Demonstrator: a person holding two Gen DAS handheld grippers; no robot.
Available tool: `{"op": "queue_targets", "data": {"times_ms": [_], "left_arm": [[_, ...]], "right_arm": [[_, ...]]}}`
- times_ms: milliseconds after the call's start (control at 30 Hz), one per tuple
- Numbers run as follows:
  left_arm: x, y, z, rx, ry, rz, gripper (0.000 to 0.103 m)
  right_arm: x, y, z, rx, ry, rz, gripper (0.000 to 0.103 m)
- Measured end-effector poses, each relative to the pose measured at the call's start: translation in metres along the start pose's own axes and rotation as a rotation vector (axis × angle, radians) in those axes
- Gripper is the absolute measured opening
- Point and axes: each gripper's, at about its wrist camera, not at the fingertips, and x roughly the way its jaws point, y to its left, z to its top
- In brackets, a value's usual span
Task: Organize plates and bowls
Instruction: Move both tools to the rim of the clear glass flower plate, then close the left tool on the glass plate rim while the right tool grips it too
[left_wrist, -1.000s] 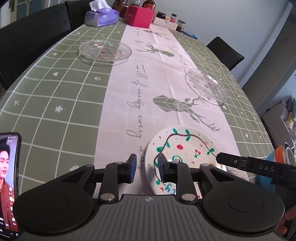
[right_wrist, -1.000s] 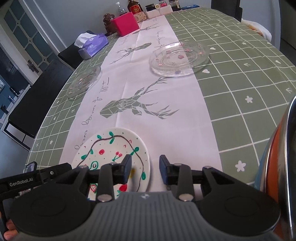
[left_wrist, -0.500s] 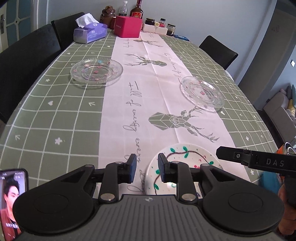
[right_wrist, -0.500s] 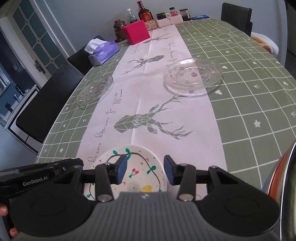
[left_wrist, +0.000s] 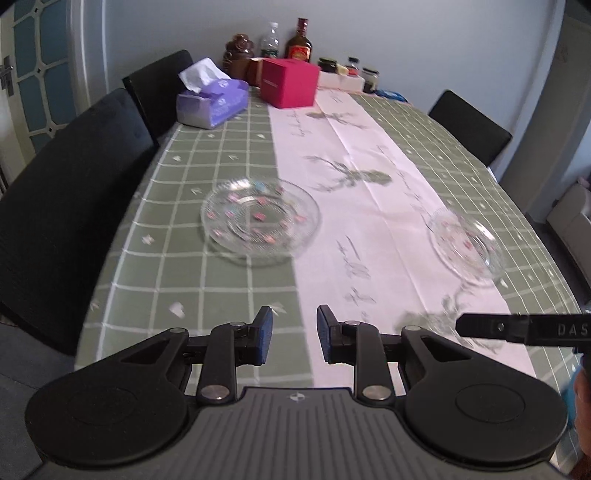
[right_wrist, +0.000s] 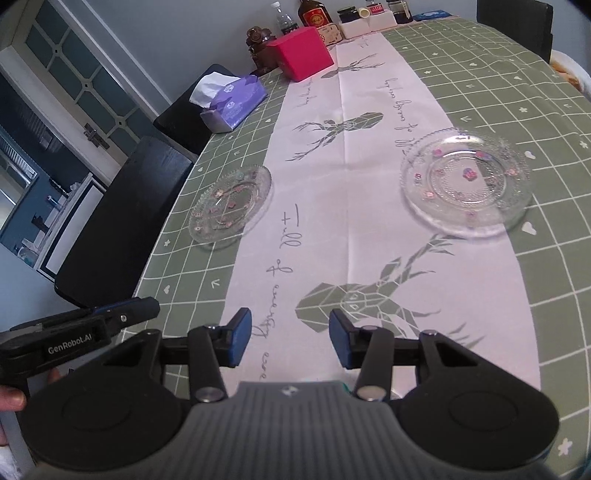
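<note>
Two clear glass plates with small pink flowers sit on the table. The left plate (left_wrist: 260, 225) lies on the green checked cloth ahead of my left gripper (left_wrist: 293, 334); it also shows in the right wrist view (right_wrist: 231, 203). The right plate (right_wrist: 467, 186) straddles the runner's edge, ahead and right of my right gripper (right_wrist: 291, 338); it also shows in the left wrist view (left_wrist: 467, 247). Both grippers are open, empty and held above the near table. The painted white plate is out of view.
A purple tissue box (left_wrist: 212, 101), a red box (left_wrist: 290, 86), bottles and jars (left_wrist: 299, 44) stand at the far end. Black chairs (left_wrist: 74, 177) line the left side; another chair (left_wrist: 471, 125) stands far right. A pale runner (right_wrist: 343, 206) crosses the table.
Both grippers have lifted and tilted forward and opened a little wider. The painted white plate and the phone have dropped out of view, and the glass plates now appear nearer.
</note>
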Motion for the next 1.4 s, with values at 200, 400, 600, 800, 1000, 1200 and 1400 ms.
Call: {"op": "queue_targets", "data": {"times_ms": [200, 400, 600, 800, 1000, 1200, 1400], "left_arm": [[0.027, 0.037, 0.028, -0.046, 0.012, 0.02, 0.03], [0.062, 0.05, 0.049, 0.032, 0.067, 0.075, 0.03], [0.098, 0.059, 0.062, 0.061, 0.094, 0.11, 0.03], [0.124, 0.066, 0.075, 0.085, 0.12, 0.129, 0.031], [0.139, 0.079, 0.084, 0.021, 0.11, 0.109, 0.039], [0.153, 0.086, 0.085, -0.016, 0.11, 0.096, 0.039], [0.162, 0.087, 0.086, -0.04, 0.095, 0.054, 0.039]], "right_arm": [[0.043, 0.016, 0.024, 0.03, 0.022, -0.015, 0.046], [0.089, 0.027, 0.054, -0.001, 0.057, -0.043, 0.045], [0.122, 0.036, 0.078, -0.051, 0.07, -0.064, 0.044], [0.147, 0.039, 0.097, -0.086, 0.095, -0.072, 0.044], [0.166, 0.037, 0.108, -0.043, 0.112, -0.04, 0.042], [0.181, 0.034, 0.109, -0.019, 0.123, -0.039, 0.038], [0.187, 0.035, 0.114, -0.022, 0.114, -0.025, 0.031]]}}
